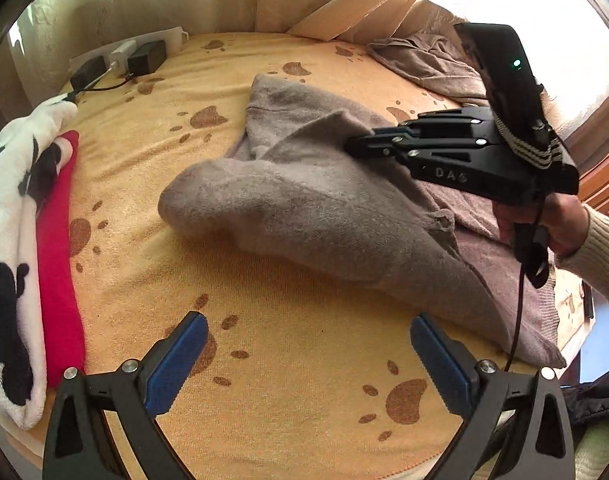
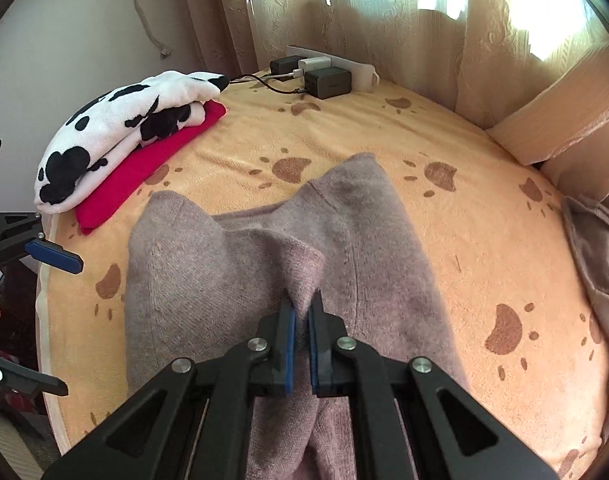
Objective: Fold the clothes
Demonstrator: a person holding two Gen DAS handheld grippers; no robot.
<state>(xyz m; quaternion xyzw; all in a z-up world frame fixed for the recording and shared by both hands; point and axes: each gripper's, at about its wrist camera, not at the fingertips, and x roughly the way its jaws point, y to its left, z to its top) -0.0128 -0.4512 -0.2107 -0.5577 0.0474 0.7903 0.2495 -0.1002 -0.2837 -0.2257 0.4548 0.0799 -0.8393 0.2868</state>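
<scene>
Paw-print bedding carries the grey sweater at its middle; the left gripper hovers with jaws apart. From the right wrist, the right gripper is clamped on a thin fold that could slip loose.

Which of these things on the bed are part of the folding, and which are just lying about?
Part of the job:
grey sweater
right gripper, pinching it
left gripper, open
folded stack: spotted blanket, red garment

Lying about:
chargers
power strip
curtain
</scene>
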